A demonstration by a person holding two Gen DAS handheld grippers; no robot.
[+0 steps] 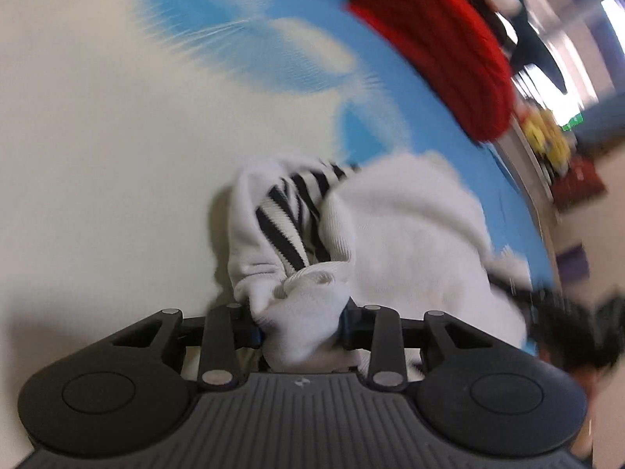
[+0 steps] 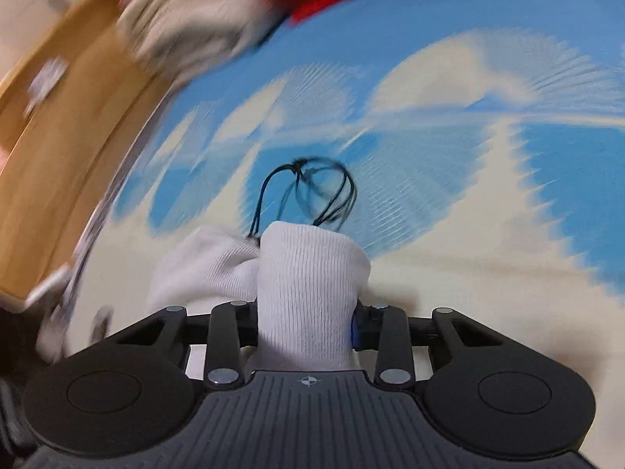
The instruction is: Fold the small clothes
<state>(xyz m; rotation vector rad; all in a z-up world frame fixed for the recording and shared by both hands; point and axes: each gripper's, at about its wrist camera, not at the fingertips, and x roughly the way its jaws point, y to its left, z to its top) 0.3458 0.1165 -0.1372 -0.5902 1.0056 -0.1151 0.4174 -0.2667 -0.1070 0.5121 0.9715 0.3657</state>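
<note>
Nearest the lens in both wrist views is a ribbed dark-grey gripper body with black linkage arms. The left gripper (image 1: pixel 300 330) has its jaws clenched on a bunched end of the white knitted garment with black stripes (image 1: pixel 351 234); the right gripper (image 2: pixel 306 324) is clenched on a plain ribbed white end of what appears to be the same garment (image 2: pixel 312 273). The garment sits between the two grippers, just above the blue-and-cream feather-patterned table cover (image 1: pixel 97 117), and whether it touches the cover cannot be told.

A red knitted garment (image 1: pixel 437 51) lies farther back on the cover, with a pale knitted piece (image 2: pixel 187 19) beside it. A brown cardboard box (image 2: pixel 58 136) stands at the table's edge. A thin black looped cord (image 2: pixel 308 191) hangs from the held fabric.

Both views are smeared, which suggests quick motion. The main risk, as I judge it, is that each grip holds a crumpled wad rather than a flat edge, so a fold may come out twisted or a layer may slip free. The loose cord could also snag on a linkage.
</note>
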